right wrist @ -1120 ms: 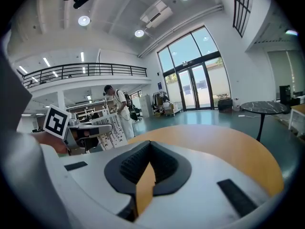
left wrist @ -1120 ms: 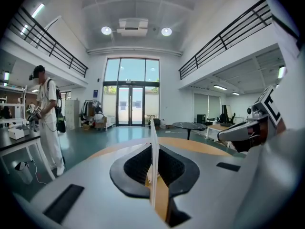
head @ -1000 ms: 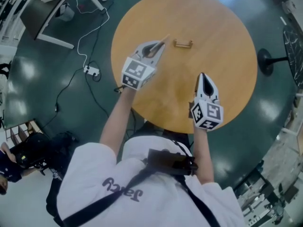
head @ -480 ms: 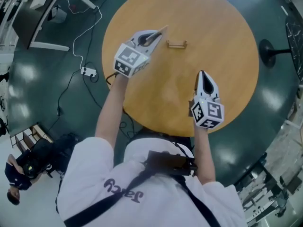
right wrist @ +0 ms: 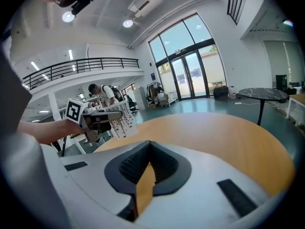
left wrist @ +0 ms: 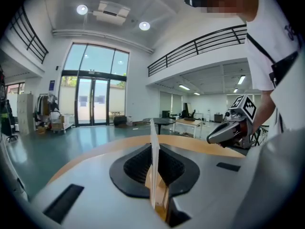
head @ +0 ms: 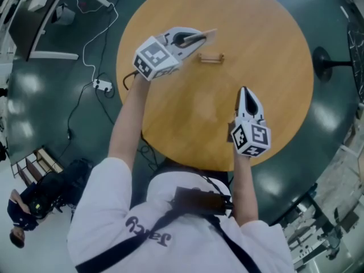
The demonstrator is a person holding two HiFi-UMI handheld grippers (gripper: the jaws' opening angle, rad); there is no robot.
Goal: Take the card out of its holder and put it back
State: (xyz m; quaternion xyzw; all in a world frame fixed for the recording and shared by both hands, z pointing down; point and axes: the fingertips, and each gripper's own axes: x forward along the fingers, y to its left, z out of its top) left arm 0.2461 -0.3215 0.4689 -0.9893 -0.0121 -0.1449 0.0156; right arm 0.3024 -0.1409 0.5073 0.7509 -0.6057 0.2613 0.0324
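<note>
White card point(head: 208, 34) is clamped edge-on between the jaws of the left gripper point(head: 200, 39) and projects beyond their tips. The small wooden holder point(head: 211, 57) stands on the round table point(head: 273, 50) just beside those tips, on the side nearer the person, apart from the card. The right gripper point(head: 243, 92) has its jaws together on nothing, well apart from the holder. Judgement: reinsertion is in hand. Square the card's lower edge to the slot, lower slowly, and release only once seated.
</note>
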